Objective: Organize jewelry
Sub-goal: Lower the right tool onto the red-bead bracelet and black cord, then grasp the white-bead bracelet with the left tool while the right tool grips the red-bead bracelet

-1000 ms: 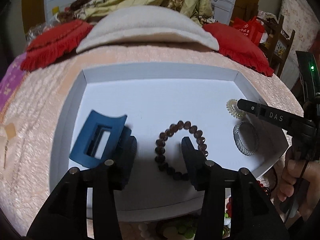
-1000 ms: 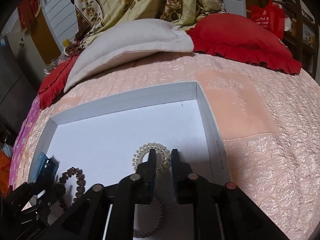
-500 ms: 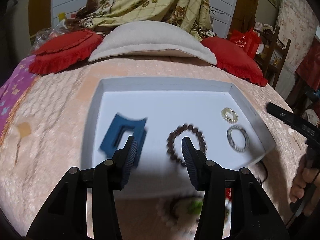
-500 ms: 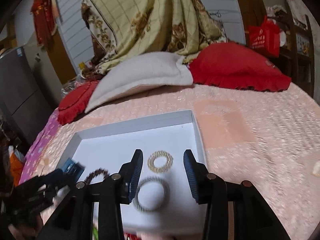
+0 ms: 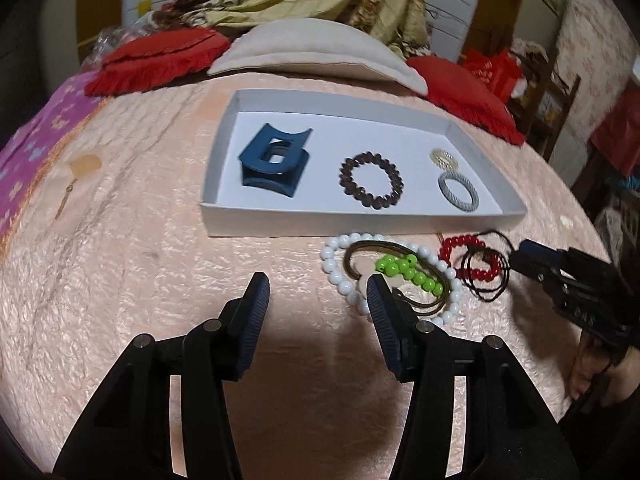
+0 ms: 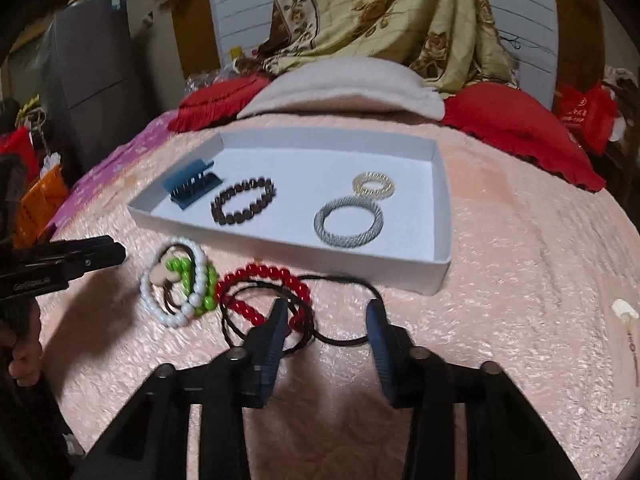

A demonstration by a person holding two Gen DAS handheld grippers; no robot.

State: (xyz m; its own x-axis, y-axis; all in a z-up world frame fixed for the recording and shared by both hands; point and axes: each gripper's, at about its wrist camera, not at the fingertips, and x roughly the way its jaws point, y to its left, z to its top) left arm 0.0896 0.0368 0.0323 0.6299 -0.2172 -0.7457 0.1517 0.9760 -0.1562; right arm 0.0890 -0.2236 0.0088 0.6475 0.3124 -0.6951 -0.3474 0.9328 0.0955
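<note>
White tray (image 5: 320, 224) held hair claw (image 5: 274, 166), three bracelets; both grippers (image 5: 316, 292) (image 6: 326, 316) stood apart, empty; left opening, right closing.

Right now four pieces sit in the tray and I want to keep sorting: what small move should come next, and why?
Probably ease the right gripper down over the red bead bracelet: it lies just ahead of the open jaws, outside the white cardboard tray, tangled with thin black hair ties.
</note>
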